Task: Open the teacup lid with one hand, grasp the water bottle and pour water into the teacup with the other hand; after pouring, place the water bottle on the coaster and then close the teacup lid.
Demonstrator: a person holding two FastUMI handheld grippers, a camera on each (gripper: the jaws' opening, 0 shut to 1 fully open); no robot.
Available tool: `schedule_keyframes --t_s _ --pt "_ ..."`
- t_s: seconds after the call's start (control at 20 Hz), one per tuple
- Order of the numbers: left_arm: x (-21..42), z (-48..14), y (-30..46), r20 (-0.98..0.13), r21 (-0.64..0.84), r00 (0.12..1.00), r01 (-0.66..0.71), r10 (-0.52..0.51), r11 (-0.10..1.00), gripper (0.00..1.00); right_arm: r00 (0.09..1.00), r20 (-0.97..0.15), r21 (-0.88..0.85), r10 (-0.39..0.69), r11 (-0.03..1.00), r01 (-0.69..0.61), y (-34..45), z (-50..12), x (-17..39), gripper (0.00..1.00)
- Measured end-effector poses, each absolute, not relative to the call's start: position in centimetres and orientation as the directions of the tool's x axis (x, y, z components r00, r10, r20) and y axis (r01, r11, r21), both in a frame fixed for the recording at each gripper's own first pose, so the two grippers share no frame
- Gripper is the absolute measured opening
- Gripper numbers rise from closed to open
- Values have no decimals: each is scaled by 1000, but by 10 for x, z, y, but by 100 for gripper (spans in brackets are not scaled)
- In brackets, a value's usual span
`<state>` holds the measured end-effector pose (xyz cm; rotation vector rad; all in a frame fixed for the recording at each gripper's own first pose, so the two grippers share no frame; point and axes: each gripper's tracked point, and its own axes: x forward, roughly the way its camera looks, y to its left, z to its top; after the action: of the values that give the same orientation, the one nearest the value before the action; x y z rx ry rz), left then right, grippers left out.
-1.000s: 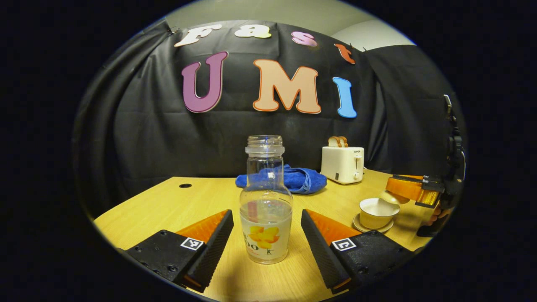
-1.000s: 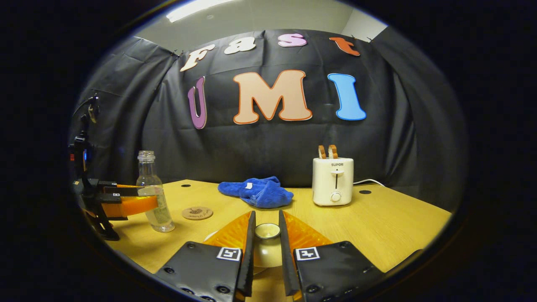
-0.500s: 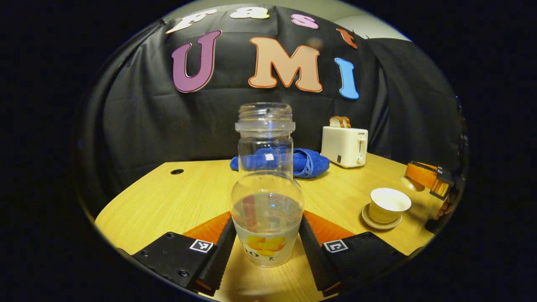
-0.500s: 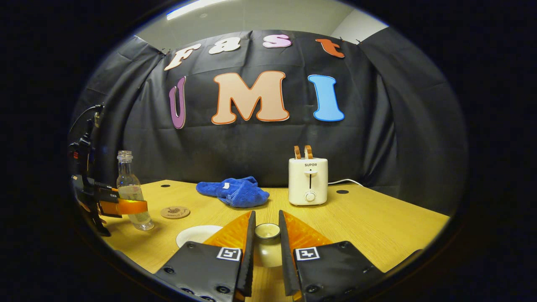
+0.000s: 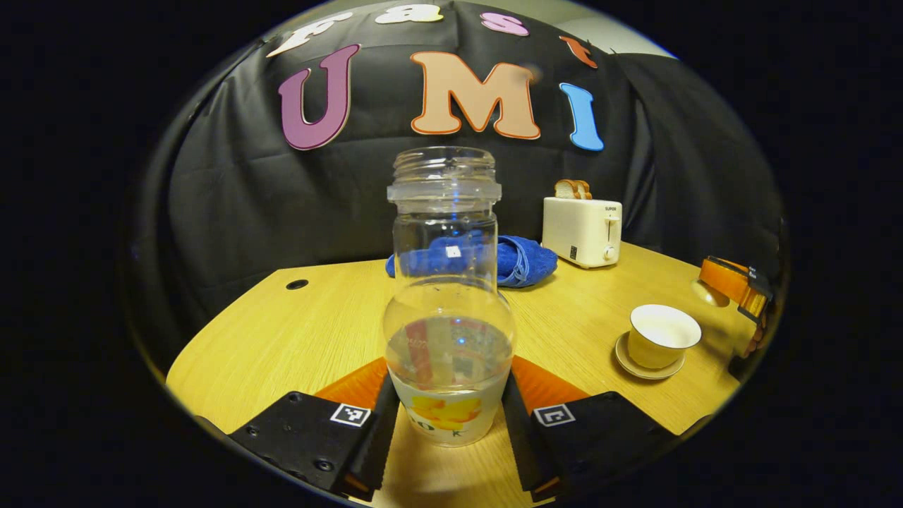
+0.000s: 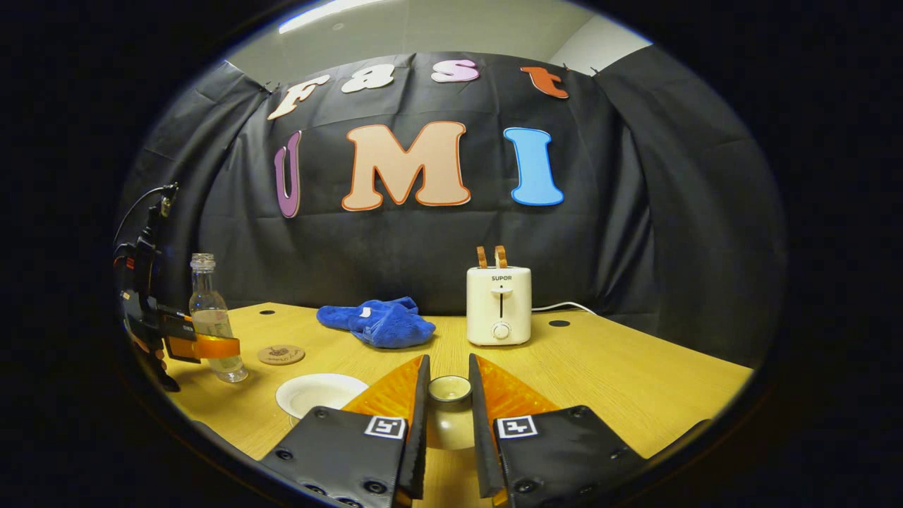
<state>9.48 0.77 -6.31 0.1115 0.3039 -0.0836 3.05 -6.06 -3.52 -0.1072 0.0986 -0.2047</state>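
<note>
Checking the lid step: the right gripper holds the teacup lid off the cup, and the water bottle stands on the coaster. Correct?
Not quite. In the right gripper view the water bottle stands on the table beside the coaster. The right gripper does hold the teacup lid.

Between the left gripper's jaws stands the water bottle (image 5: 448, 310), clear and glossy like glass or hard plastic, with a matt frosted band low on its body and a ribbed threaded neck. Off to the right of those jaws, the teacup (image 5: 663, 334) and its saucer look like smooth glazed ceramic, as does the teacup lid (image 6: 449, 413) held between the right gripper's jaws. The table (image 6: 635, 381) under both is matt pale wood grain; beyond the jaws lie a soft, nappy blue cloth (image 6: 377, 322), a smooth cream plastic toaster (image 6: 499, 305) and a matt cork-like coaster (image 6: 281, 354).
</note>
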Motion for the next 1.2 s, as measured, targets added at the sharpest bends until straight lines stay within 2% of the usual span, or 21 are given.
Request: schedule_keyframes --t_s 0.2,0.3,0.45,0.7,0.85,1.2 --pt "95 -53 10 -303 285 953 107 -17 953 68 974 -88 -117 -208 973 197 -62 -36 31 33" --pt "98 -41 10 -279 400 960 109 7 910 69 966 -81 -120 -244 965 234 -70 -33 29 32" --pt "100 -32 9 -272 561 961 124 40 818 69 952 -68 -127 -298 949 288 -80 -32 25 32" --pt "107 -21 4 -241 778 966 133 96 613 69 962 -76 -123 -263 960 253 -79 -31 22 33" --pt "113 -28 -10 -252 847 964 177 85 501 68 960 -74 -124 -270 958 260 -85 -30 18 33" --pt "115 -28 -16 -253 924 962 208 105 320 67 958 -76 -124 -277 956 267 -94 -29 16 32"
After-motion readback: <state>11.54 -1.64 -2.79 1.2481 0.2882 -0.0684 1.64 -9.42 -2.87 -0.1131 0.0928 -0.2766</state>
